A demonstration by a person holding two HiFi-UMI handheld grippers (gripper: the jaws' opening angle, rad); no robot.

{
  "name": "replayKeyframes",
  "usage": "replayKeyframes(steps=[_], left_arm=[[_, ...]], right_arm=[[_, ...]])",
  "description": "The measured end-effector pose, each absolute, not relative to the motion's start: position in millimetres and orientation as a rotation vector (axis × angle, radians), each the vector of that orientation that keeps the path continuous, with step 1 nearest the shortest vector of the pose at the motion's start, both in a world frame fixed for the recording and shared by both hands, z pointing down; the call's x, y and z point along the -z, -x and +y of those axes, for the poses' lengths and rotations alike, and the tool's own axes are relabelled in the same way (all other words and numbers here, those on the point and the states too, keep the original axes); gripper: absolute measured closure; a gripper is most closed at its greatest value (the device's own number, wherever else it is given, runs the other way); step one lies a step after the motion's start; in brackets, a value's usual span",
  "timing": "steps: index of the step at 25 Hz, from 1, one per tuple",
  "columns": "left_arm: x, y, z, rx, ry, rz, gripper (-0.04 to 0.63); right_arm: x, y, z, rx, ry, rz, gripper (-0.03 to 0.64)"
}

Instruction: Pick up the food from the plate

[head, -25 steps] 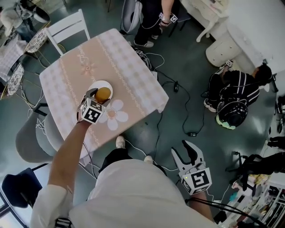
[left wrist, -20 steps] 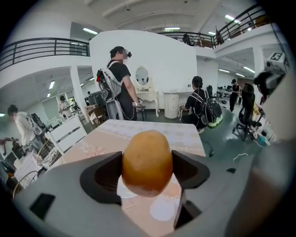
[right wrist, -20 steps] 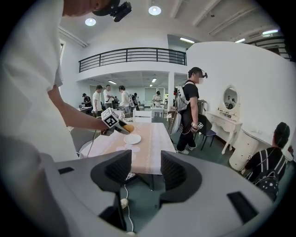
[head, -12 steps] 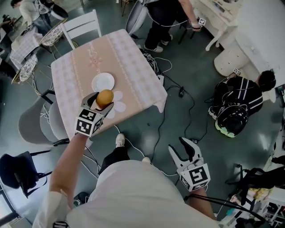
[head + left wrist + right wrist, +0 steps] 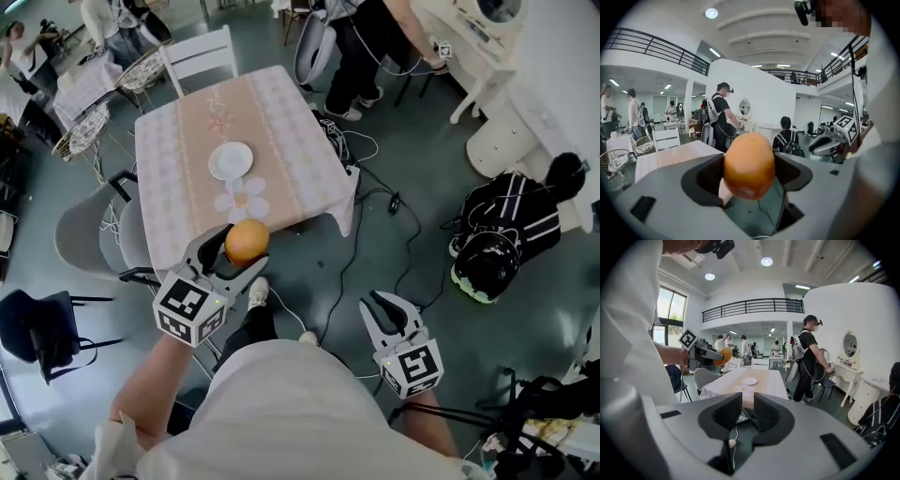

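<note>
My left gripper (image 5: 232, 247) is shut on a round orange piece of food (image 5: 247, 241), held in the air off the near edge of the table (image 5: 281, 122). In the left gripper view the food (image 5: 749, 165) sits squeezed between the two jaws. The white plate (image 5: 231, 160) lies bare on the pink tablecloth, well beyond the gripper. My right gripper (image 5: 389, 307) hangs low over the floor at the right; its jaws are closing, a narrow gap remains and nothing is between them. The right gripper view shows the plate (image 5: 749, 381) and the held food (image 5: 724, 355) far ahead.
A white chair (image 5: 200, 54) stands at the table's far end and a grey chair (image 5: 84, 239) at its left side. Cables (image 5: 375, 202) run over the floor to the right of the table. A person (image 5: 370, 47) stands near the far corner; another sits with a backpack (image 5: 506, 220) at the right.
My left gripper has lifted the food off the plate and drawn it back toward me, past the table's edge. The right gripper's jaws have narrowed.
</note>
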State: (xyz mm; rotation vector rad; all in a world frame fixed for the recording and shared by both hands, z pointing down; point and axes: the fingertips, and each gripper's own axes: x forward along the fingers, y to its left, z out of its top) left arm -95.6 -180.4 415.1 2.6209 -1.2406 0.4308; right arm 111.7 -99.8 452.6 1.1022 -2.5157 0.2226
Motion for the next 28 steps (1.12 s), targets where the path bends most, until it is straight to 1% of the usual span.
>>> replayKeyframes(steps=[3, 7, 17, 28], left_arm=[[-398.8, 76.8, -146.0, -0.383, -2.644, -1.223, 0.250], [-383.6, 48.6, -108.0, -0.332, -2.666, -1.171, 0.250], [-372.7, 11.1, -57.6, -0.292, -2.691, -1.085, 0.250], [-369.4, -1.7, -54.9, -0.313, -2.748, -1.017, 0.250]], right_arm=[[-455.1, -116.3, -89.8, -0.224, -1.096, -2.532, 0.567], [-453.2, -123.0, -72.8, -0.210, -1.068, -2.541, 0.592], [-449.6, -135.6, -43.0, -0.172, -1.042, -2.563, 0.604], [-436.9, -136.5, -42.0, -0.119, -1.083, -2.569, 0.604]])
